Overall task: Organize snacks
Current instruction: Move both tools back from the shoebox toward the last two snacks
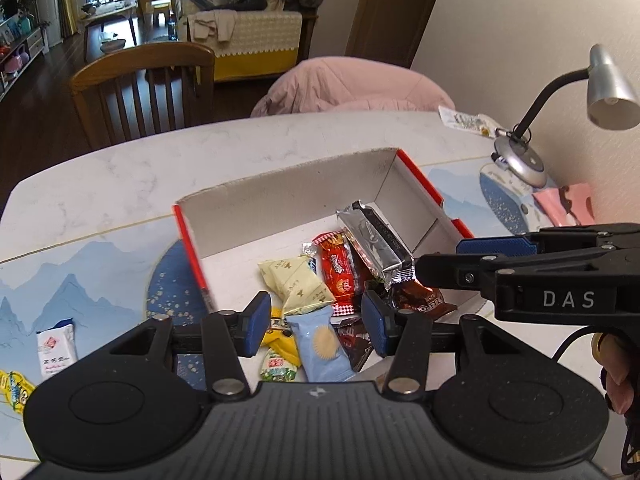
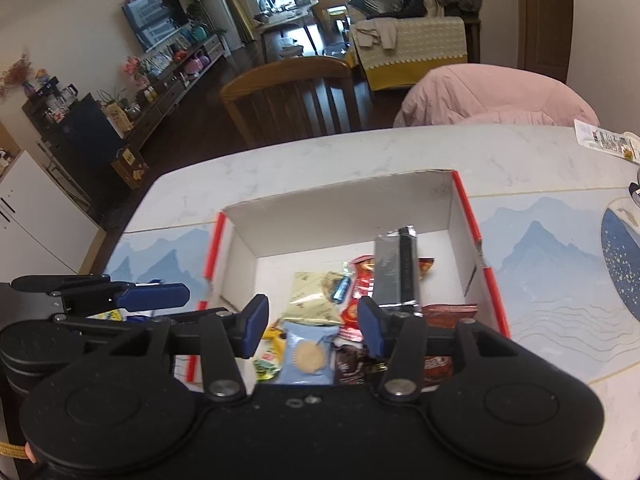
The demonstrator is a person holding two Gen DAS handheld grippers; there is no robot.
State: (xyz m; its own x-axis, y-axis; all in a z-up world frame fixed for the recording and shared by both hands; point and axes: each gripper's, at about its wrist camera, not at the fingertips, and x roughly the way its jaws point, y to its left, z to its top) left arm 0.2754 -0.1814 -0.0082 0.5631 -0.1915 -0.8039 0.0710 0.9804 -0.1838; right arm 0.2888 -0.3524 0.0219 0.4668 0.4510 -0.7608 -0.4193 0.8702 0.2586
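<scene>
An open cardboard box (image 1: 288, 196) with red edges and a pale inside sits on the table, snacks heaped at its near end; a silver foil packet (image 1: 374, 240) lies tilted on top; beside it a red packet (image 1: 338, 272), two cream packets (image 1: 296, 280), a light-blue biscuit packet (image 1: 320, 346) and dark brown wrappers (image 1: 354, 340).

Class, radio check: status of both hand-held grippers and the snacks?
Left hand-held gripper open, empty. Right hand-held gripper open, empty. Snacks piled in red-edged box. Nothing in the way.
</scene>
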